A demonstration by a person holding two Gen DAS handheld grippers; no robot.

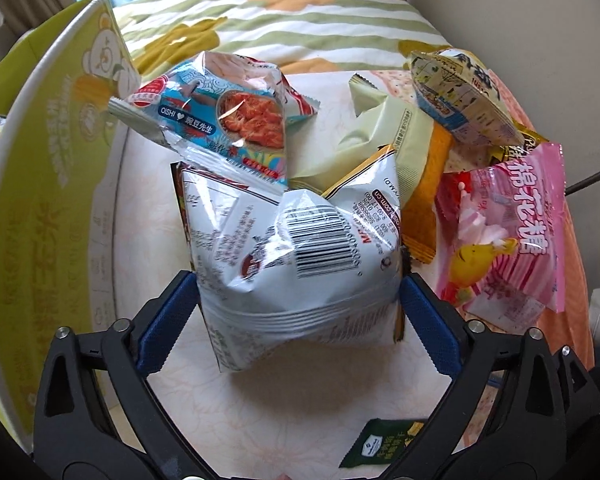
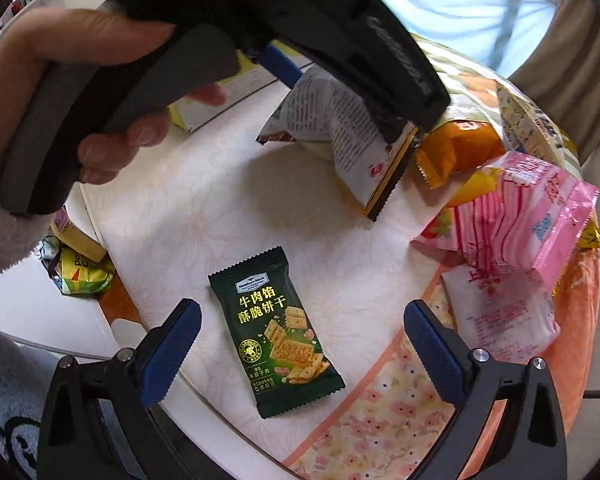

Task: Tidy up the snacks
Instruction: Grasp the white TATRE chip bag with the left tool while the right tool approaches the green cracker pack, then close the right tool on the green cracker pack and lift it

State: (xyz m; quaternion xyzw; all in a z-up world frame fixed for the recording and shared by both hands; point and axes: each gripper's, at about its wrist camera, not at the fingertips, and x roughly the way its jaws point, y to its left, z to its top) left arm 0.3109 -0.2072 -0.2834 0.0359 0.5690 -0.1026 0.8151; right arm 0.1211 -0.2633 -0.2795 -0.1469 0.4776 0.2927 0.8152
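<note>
A white snack bag with a barcode [image 1: 300, 248] lies at the front of a heap of snack packets. My left gripper [image 1: 298, 284] stands open astride it, one blue pad close to each side; whether the pads touch it I cannot tell. In the right wrist view that gripper [image 2: 352, 108] comes down over the same bag [image 2: 340, 132]. My right gripper [image 2: 302, 312] is open just above a dark green cracker packet [image 2: 276, 332], which lies flat and alone on the white tabletop [image 2: 180, 200]. That packet's corner shows in the left wrist view [image 1: 384, 444].
Behind the white bag are a blue Oishi bag [image 1: 228, 116], a pale green packet [image 1: 380, 140], an orange packet [image 1: 424, 208] and a pink marshmallow bag [image 1: 508, 224]. A green-and-white carton [image 1: 40, 200] stands at the left. A person's hand [image 2: 60, 80] holds the left gripper.
</note>
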